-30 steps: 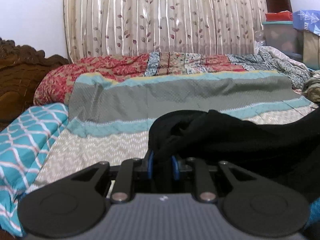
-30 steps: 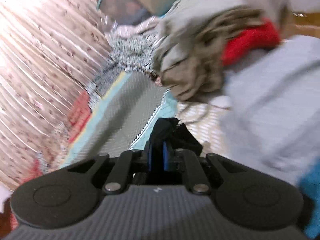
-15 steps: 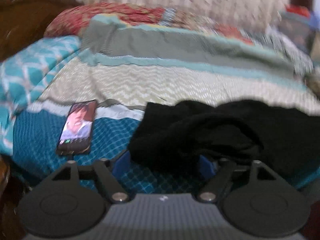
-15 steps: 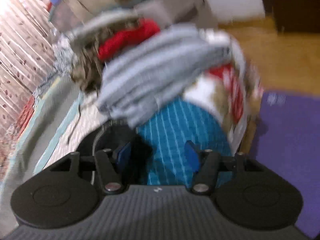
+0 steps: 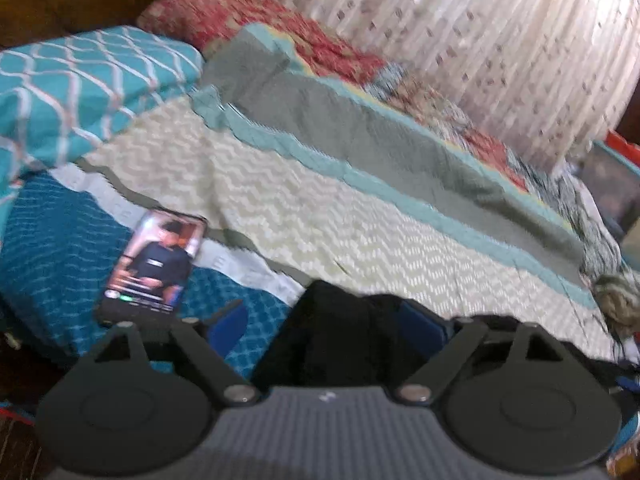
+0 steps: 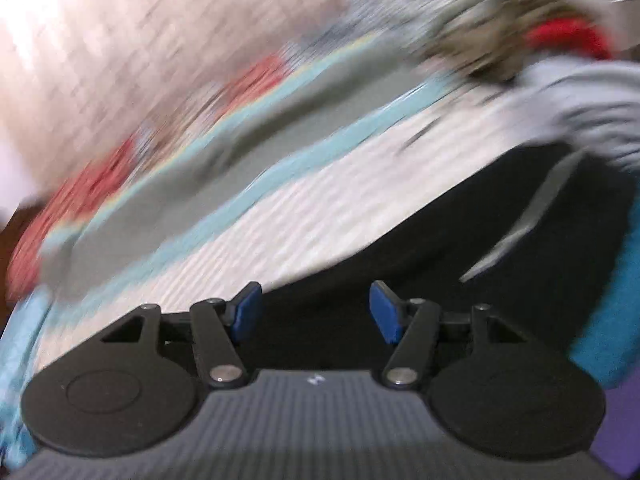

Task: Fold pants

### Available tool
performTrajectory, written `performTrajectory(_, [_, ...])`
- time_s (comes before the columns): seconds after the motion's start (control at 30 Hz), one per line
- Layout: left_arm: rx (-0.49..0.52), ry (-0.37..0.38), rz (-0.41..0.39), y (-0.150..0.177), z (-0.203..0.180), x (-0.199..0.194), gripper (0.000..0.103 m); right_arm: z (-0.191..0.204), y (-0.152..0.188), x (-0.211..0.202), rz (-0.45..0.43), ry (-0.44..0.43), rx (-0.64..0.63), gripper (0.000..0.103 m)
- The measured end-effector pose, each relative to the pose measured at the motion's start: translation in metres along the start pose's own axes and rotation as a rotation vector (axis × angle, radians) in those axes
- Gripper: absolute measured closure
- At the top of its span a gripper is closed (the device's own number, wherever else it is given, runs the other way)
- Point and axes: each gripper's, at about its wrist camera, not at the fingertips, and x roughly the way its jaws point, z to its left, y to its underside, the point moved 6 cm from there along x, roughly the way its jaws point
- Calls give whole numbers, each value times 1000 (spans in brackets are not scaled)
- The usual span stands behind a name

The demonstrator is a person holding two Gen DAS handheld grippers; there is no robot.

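Observation:
The black pants (image 5: 340,332) lie bunched on the bed's near edge. In the left wrist view my left gripper (image 5: 326,326) is open, its blue pads either side of the black cloth, not clamped on it. In the right wrist view the pants (image 6: 460,232) spread flat across the bedspread, with a grey stripe on them. My right gripper (image 6: 316,312) is open just above the black cloth, holding nothing. Both views are blurred by motion.
A phone (image 5: 154,264) with a lit screen lies on the teal bedspread (image 5: 52,248) at left. A teal patterned pillow (image 5: 80,84) is behind it. A pile of clothes (image 6: 520,40) sits at the right end of the bed. Curtains (image 5: 480,40) hang behind.
Both grippers were shut on the black pants a second ago; both have opened and let go. The pants now lie on the bed. The right gripper has swung back toward them.

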Motion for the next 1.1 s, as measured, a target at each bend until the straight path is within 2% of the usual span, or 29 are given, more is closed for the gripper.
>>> performTrajectory(0.03, [16,15,31,2,-3,9,4,19,7,7,37,-35,-43,40])
performTrajectory(0.07, [31,32,65,6,-6,19,2,40,16,15,74,-72,-87,40])
performTrajectory(0.1, [45,43,90,10,-9,28,2,54,22,21,102,-98,-117,41])
performTrajectory(0.13, [63,58,120,15,-13,35,14,69,27,27,131,-123,-148,41])
performTrajectory(0.17, [93,77,159,20,-19,44,52,82,32,35,157,-141,-173,41])
performTrajectory(0.2, [126,84,194,24,-24,51,71,94,36,42,181,-157,-191,41])
performTrajectory(0.23, [146,106,213,27,-29,53,94,105,42,48,207,-171,-210,41])
performTrajectory(0.3, [185,112,153,14,-36,47,94,124,49,57,241,-186,-249,41])
performTrajectory(0.37, [215,74,17,-14,-35,33,96,143,49,60,256,-213,-286,41])
performTrajectory(0.43, [195,46,-88,-43,-26,23,101,155,44,64,255,-251,-291,41])
performTrajectory(0.47, [182,30,-111,-52,-21,22,101,162,43,67,257,-273,-281,41])
performTrajectory(0.53, [159,16,-105,-58,-9,30,100,174,47,74,282,-315,-244,41])
performTrajectory(0.57, [154,-5,-81,-55,-2,40,97,178,54,76,307,-331,-231,41])
performTrajectory(0.63, [123,-82,32,-41,14,60,96,185,68,83,359,-336,-227,40])
performTrajectory(0.7, [57,-50,97,-26,22,60,94,193,76,83,398,-366,-237,40])
performTrajectory(0.73, [31,-31,106,-22,25,56,88,198,78,79,411,-393,-245,40])
performTrajectory(0.77, [9,-24,115,-17,27,49,71,204,78,77,420,-417,-258,40])
performTrajectory(0.83, [-31,-35,96,-11,34,30,51,221,78,76,440,-447,-288,40])
performTrajectory(0.93, [-84,8,83,-4,41,-2,49,253,79,73,445,-518,-354,40])
performTrajectory(1.0, [-149,53,105,5,43,-16,35,278,85,71,437,-571,-427,40])
performTrajectory(1.03, [-184,77,123,6,42,-18,21,289,89,74,427,-590,-471,40])
performTrajectory(1.07, [-221,107,148,14,40,-20,16,302,94,71,409,-604,-525,40])
performTrajectory(1.1, [-259,141,174,23,38,-17,15,310,98,72,396,-611,-564,40])
